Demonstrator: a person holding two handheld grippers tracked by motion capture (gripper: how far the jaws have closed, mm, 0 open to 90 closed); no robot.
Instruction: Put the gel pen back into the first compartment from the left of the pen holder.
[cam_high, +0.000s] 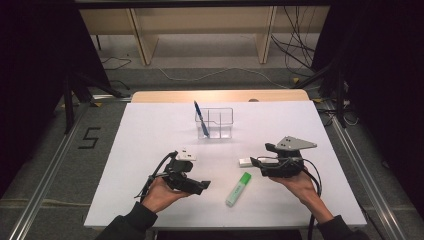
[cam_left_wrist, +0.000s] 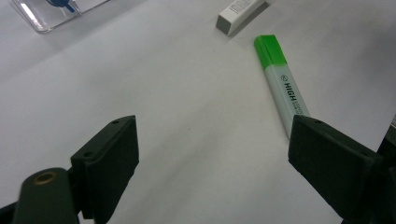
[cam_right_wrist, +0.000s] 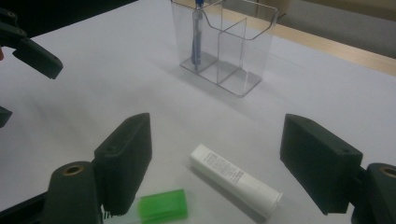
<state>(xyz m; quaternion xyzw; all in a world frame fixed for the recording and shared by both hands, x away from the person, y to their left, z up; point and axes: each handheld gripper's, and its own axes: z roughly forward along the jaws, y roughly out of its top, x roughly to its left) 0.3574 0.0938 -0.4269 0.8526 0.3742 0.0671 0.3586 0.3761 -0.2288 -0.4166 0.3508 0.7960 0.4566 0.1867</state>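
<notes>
The clear organizer (cam_high: 215, 123) stands on the tabletop (cam_high: 150, 140), a blue pen (cam_high: 201, 119) upright in its left compartment. Nearer than it lie the white eraser (cam_high: 245, 162) and green highlighter (cam_high: 238, 189), between the released left gripper (cam_high: 200, 186) and released right gripper (cam_high: 256, 163).

We've got a white bench (cam_high: 150, 150) in the middle of the high view, with a strip of bare wood (cam_high: 220, 95) along its 12 o'clock edge. The floor (cam_high: 45, 165) around it is grey carpet, and at 9 o'clock there's a black "5" (cam_high: 89, 137) marked on it. Metal rails (cam_high: 47, 175) run along the floor at 8 and 4 o'clock. Up at 12 o'clock we see a pale wooden frame with legs (cam_high: 142, 40), and cables (cam_high: 295, 45) sprawl over the floor toward 1 o'clock. Both far sides at 10 and 2 o'clock go dark, with black stand legs (cam_high: 70, 100) at 10.
</notes>
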